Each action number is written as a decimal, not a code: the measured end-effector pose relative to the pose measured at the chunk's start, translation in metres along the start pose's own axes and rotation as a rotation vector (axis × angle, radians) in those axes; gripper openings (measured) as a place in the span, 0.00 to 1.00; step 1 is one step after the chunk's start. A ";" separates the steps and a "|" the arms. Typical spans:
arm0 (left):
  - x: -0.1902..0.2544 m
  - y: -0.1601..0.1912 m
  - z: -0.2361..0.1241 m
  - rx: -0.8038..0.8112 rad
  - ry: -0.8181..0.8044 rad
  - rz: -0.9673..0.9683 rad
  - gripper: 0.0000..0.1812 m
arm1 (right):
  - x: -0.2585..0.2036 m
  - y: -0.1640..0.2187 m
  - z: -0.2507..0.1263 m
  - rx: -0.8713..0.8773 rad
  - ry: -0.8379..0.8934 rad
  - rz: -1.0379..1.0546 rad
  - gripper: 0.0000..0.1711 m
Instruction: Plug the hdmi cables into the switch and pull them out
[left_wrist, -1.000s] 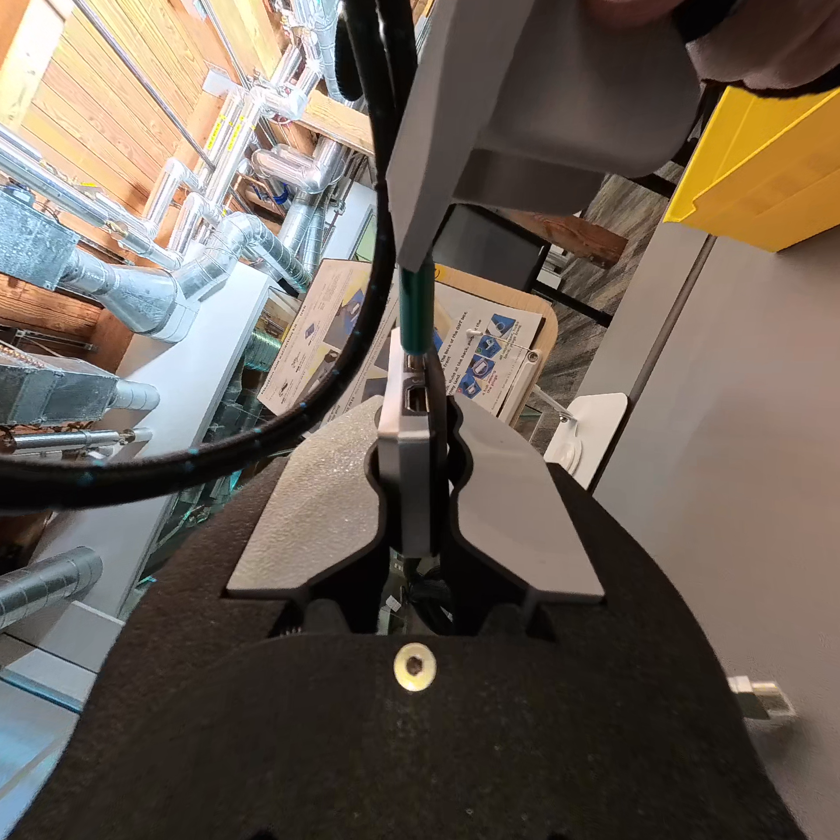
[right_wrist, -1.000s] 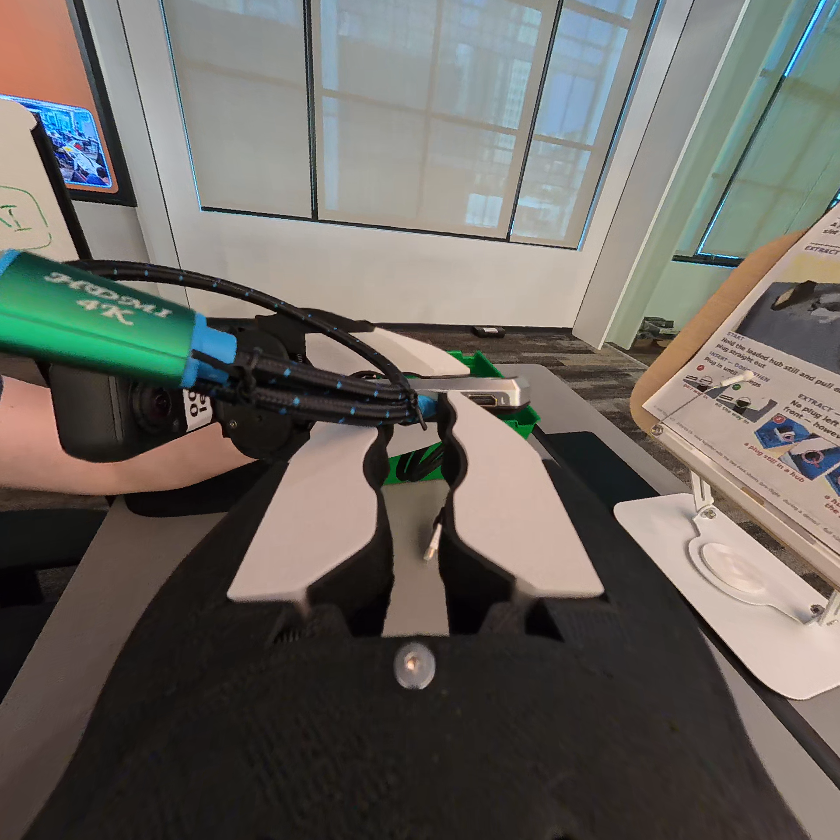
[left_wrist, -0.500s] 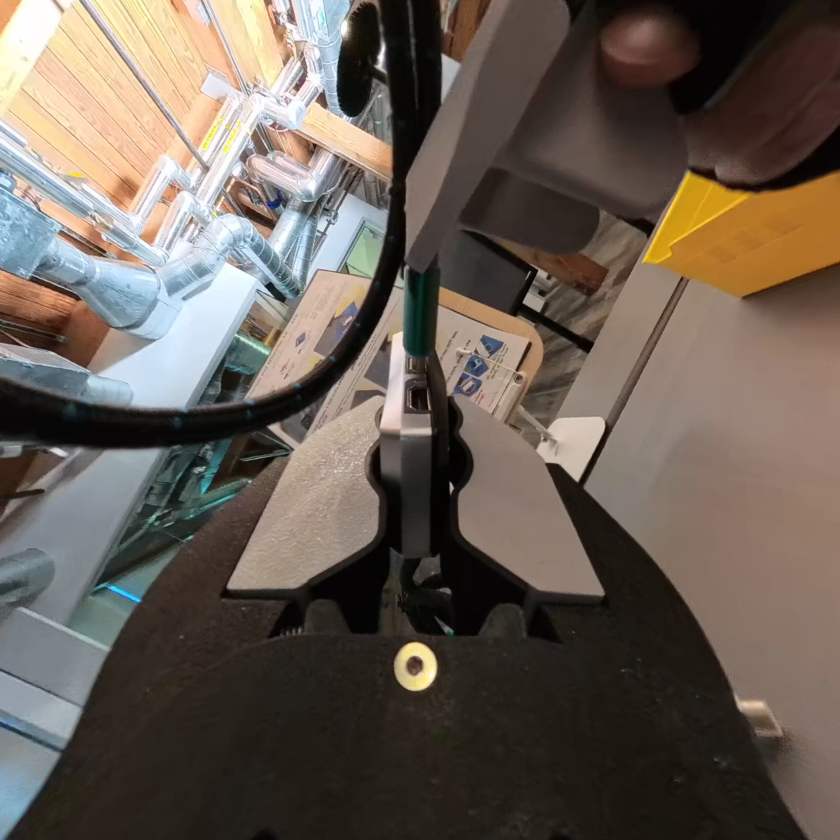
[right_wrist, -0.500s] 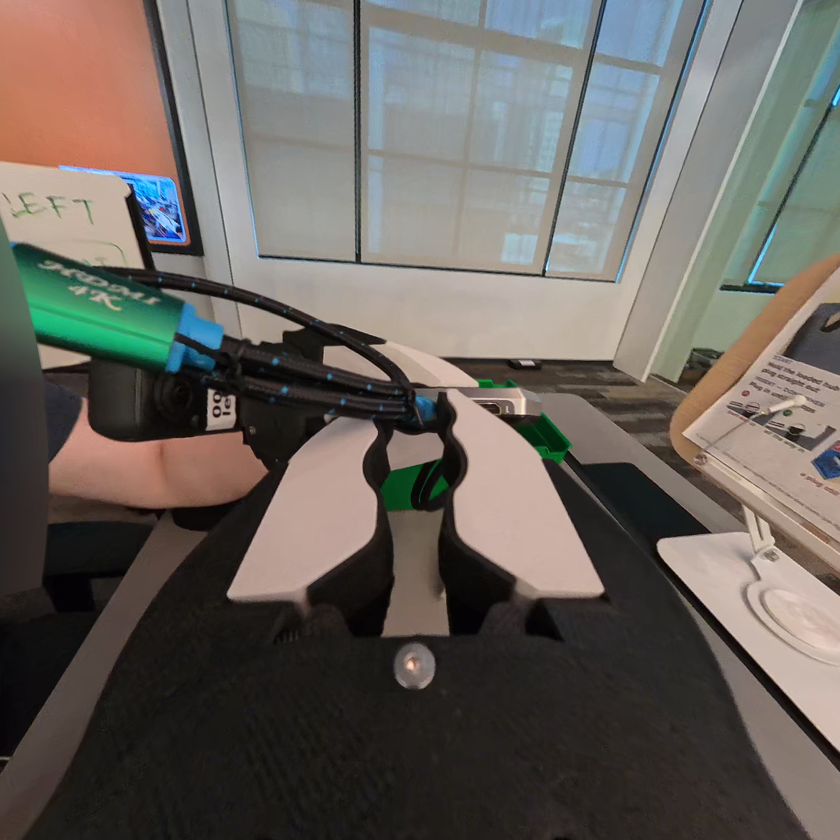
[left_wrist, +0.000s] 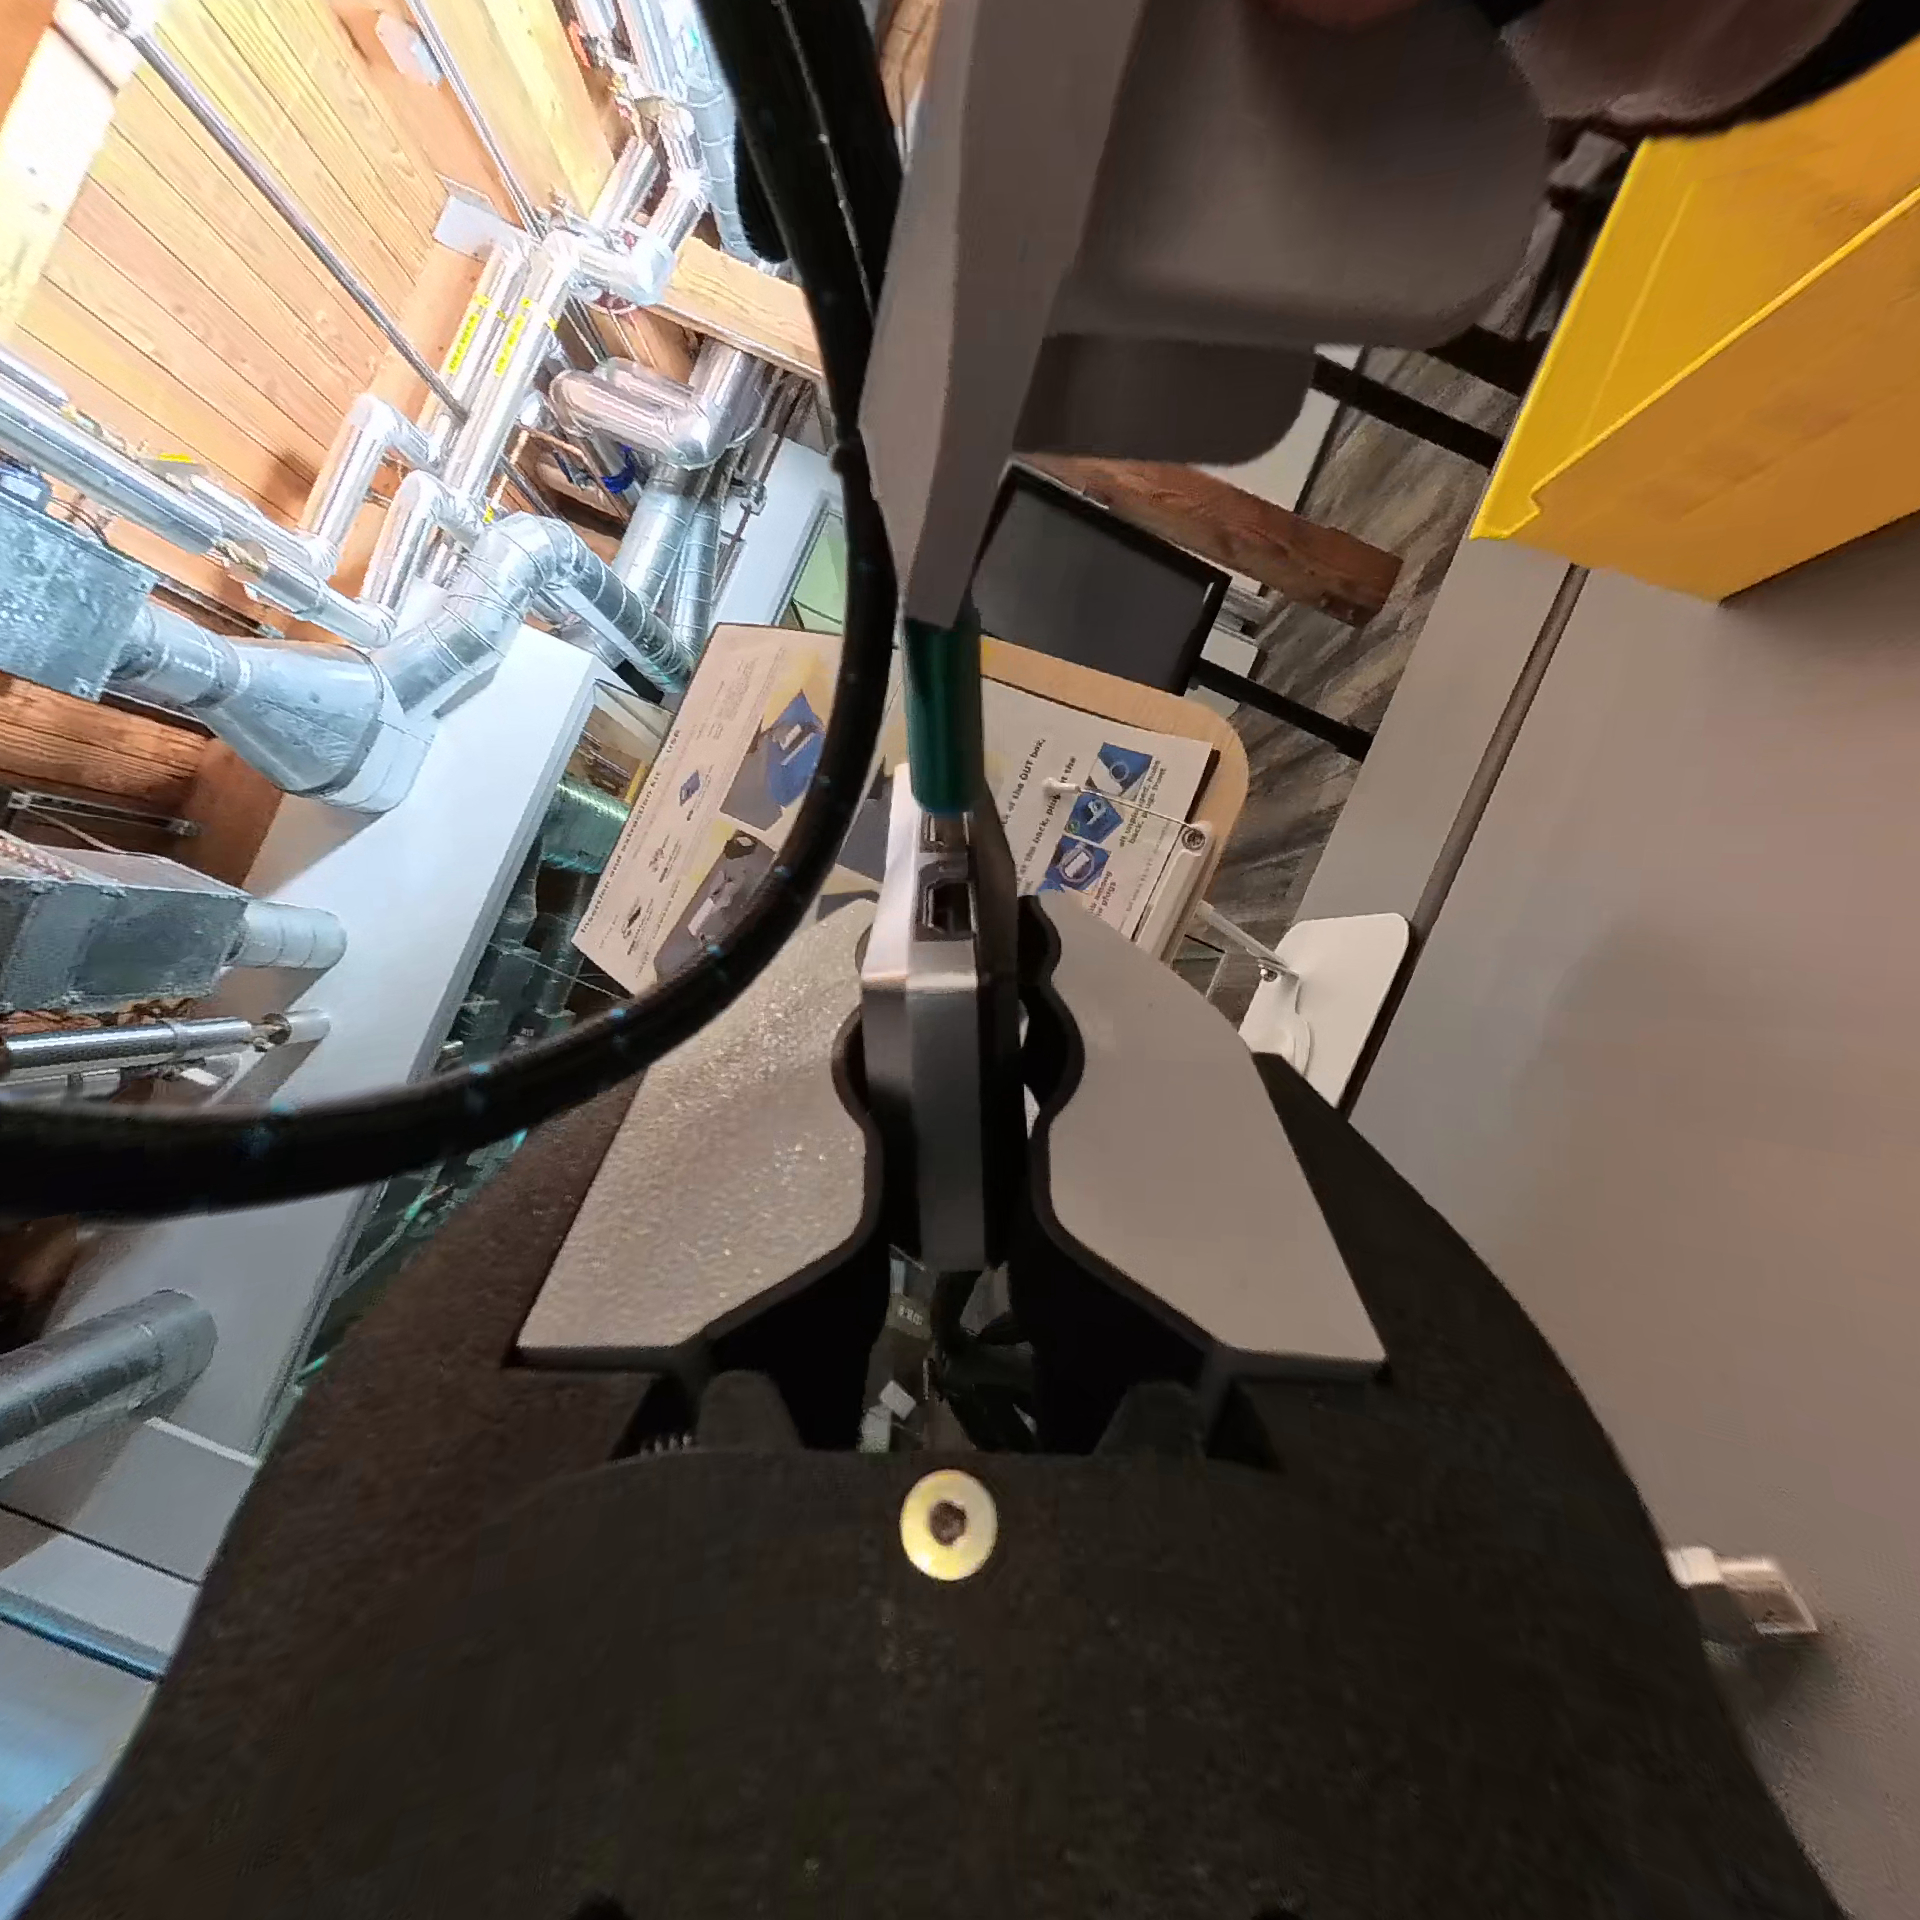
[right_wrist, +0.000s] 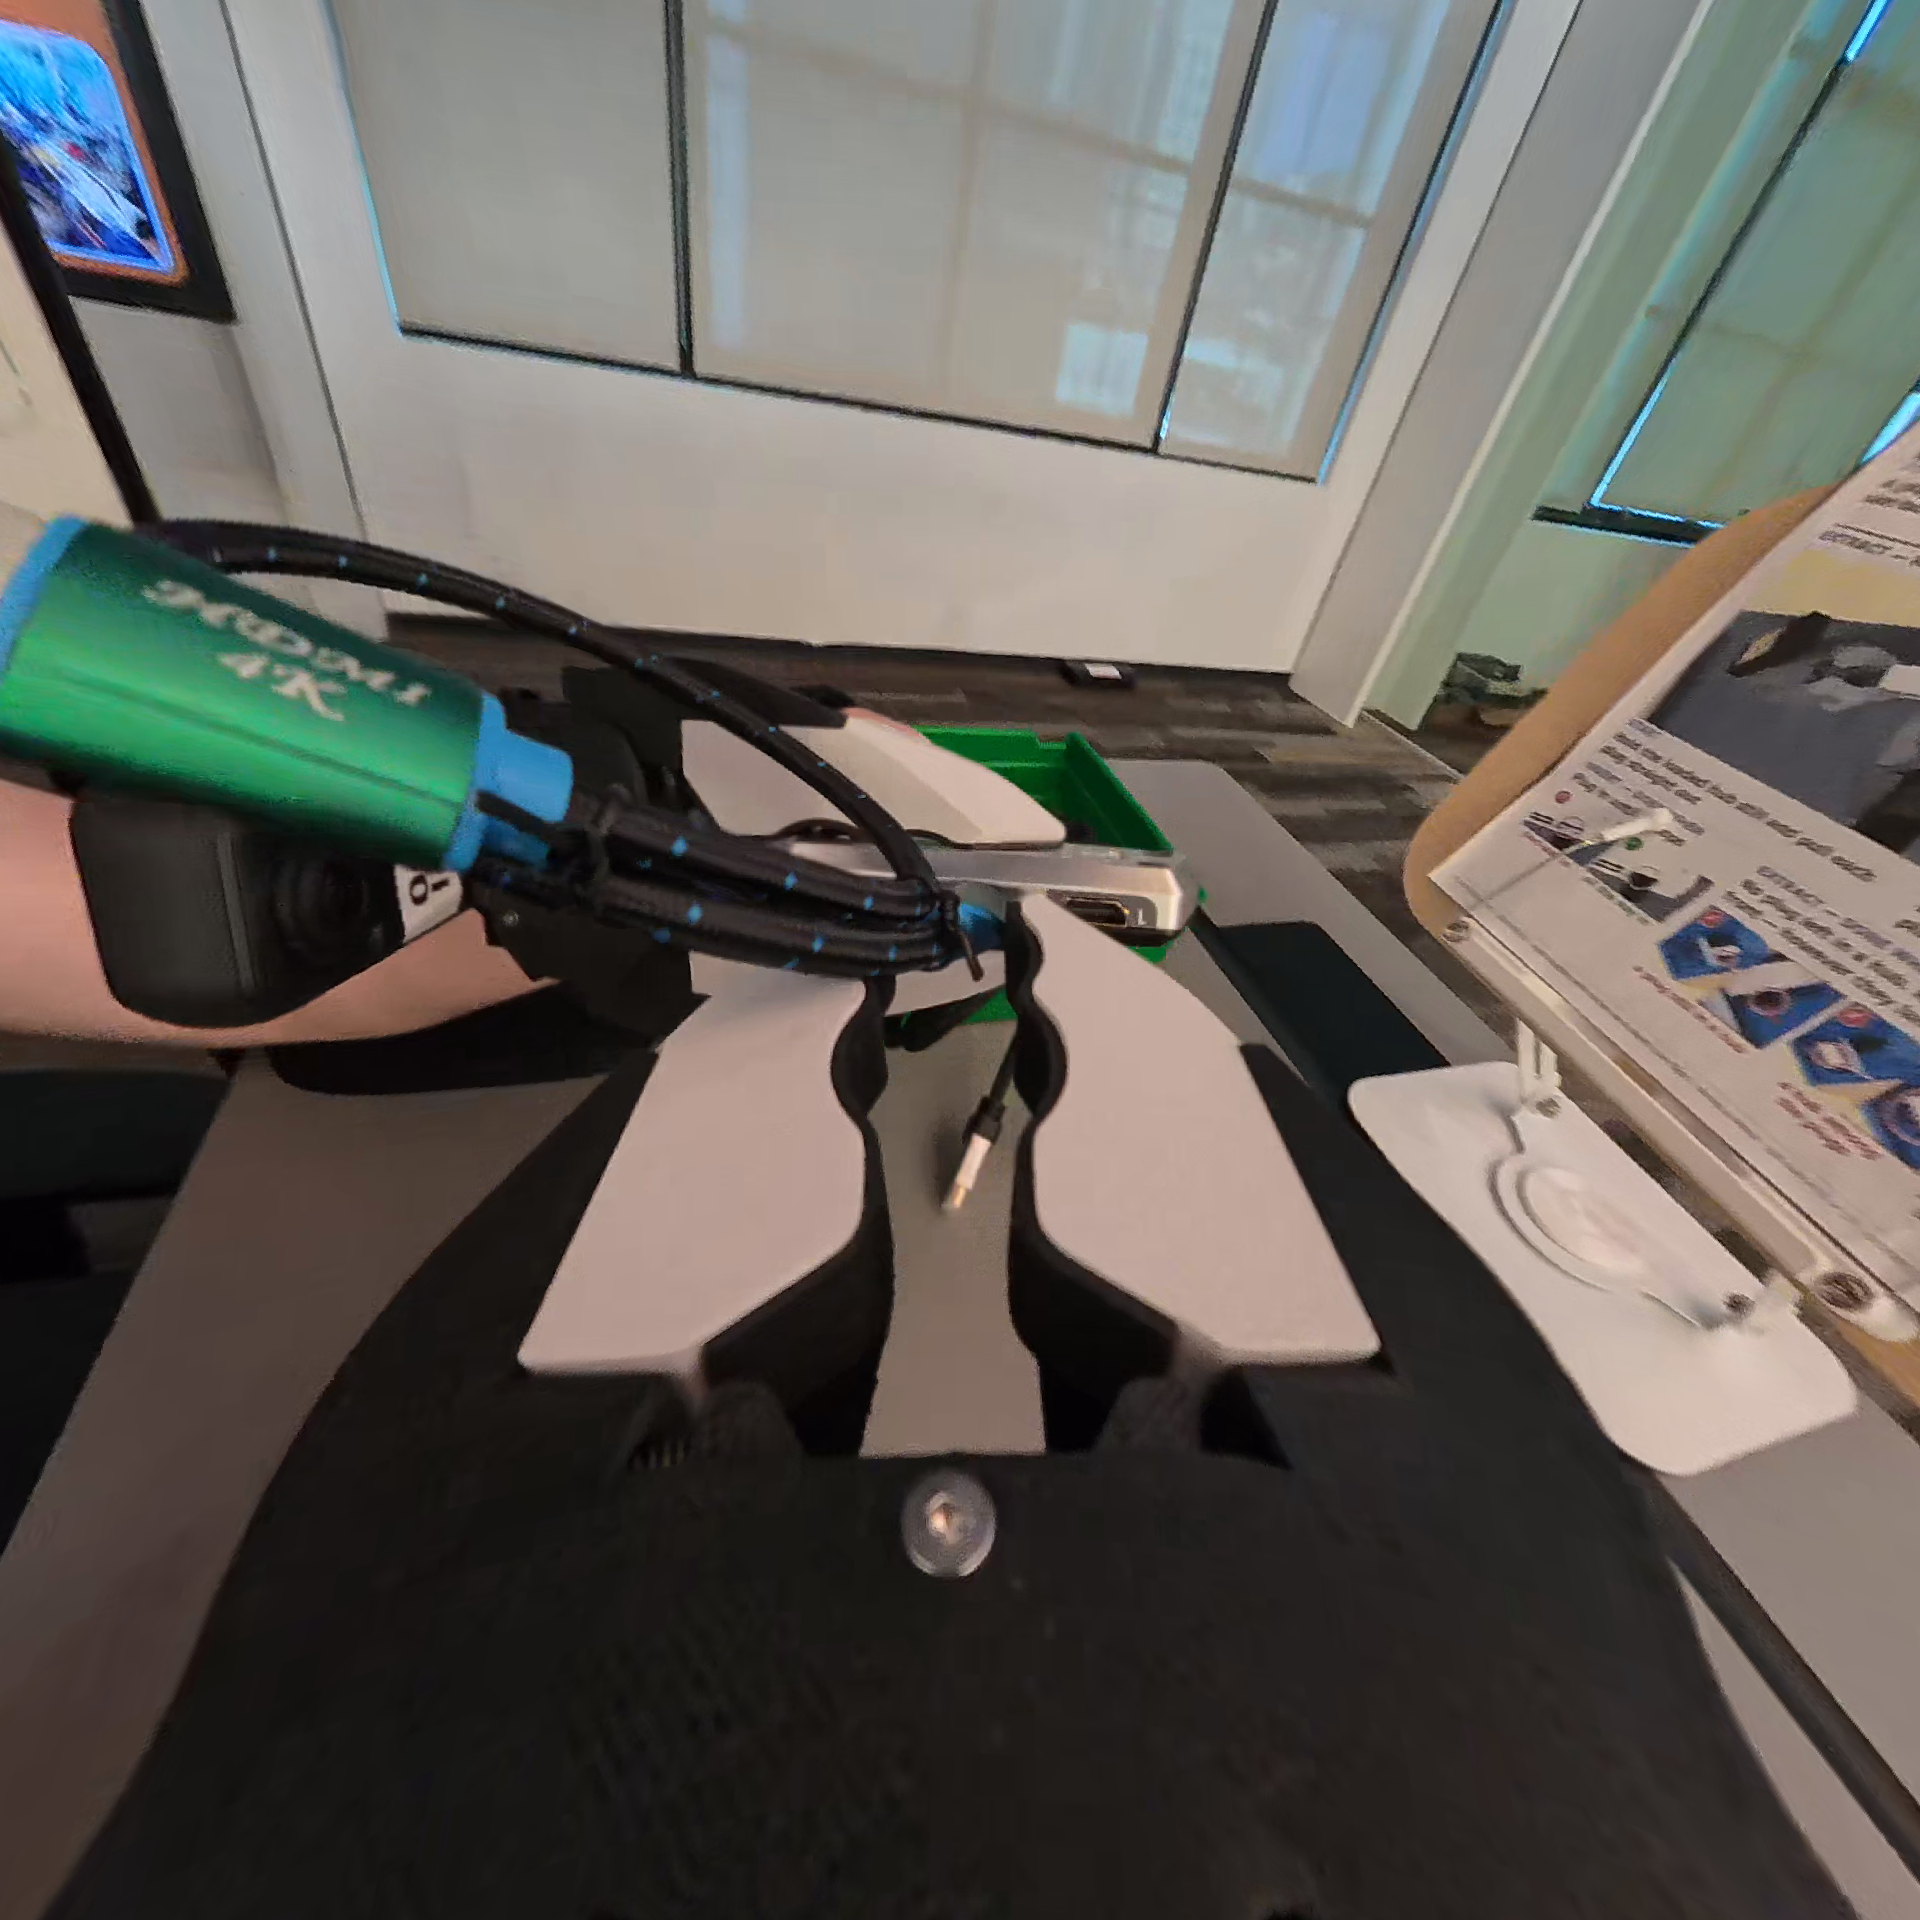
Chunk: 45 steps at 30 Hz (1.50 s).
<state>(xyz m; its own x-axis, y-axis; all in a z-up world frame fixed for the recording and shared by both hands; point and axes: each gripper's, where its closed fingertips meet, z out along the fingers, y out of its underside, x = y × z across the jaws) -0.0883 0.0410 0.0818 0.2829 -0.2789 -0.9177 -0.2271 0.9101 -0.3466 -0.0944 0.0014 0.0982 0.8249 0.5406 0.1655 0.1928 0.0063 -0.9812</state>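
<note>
Currently the left gripper (left_wrist: 940, 1039) is pinching the switch (left_wrist: 935, 1049), a slim silver box held on edge between its pads, well above the grey table (left_wrist: 1714, 1039). The right gripper (right_wrist: 940, 935) is clamped on a green plug (left_wrist: 938, 727) whose metal tip sits at the switch's upper port; full seating cannot be confirmed. A second green plug (right_wrist: 239, 696) hangs loose at the left of the right wrist view, with its braided black cable (right_wrist: 727, 883) bundled across the right gripper's fingers.

Risks, as judged:
- An off-axis push or pull could jam the plug or twist the switch out of the pads.
- The bundled cable could snag on a finger and drag the free plug.

Clearance: one port below the plug stands open. The instruction stand (right_wrist: 1714, 914) and green tray (right_wrist: 1049, 769) lie near; room is open toward the window.
</note>
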 end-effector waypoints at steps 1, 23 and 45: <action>-0.001 0.000 0.000 -0.003 -0.003 -0.002 0.13 | 0.000 0.000 -0.001 -0.017 0.018 -0.010 0.12; -0.012 -0.004 -0.006 0.018 -0.036 -0.055 0.12 | -0.006 -0.011 -0.005 0.021 0.047 -0.092 0.06; -0.006 -0.009 -0.008 0.016 -0.025 -0.017 0.11 | -0.010 -0.005 -0.005 0.048 -0.036 -0.052 0.06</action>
<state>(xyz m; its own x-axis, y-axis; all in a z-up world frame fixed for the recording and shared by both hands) -0.0958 0.0318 0.0888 0.3096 -0.2871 -0.9065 -0.2069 0.9102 -0.3589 -0.1004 -0.0084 0.1021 0.7946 0.5681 0.2140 0.2088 0.0752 -0.9751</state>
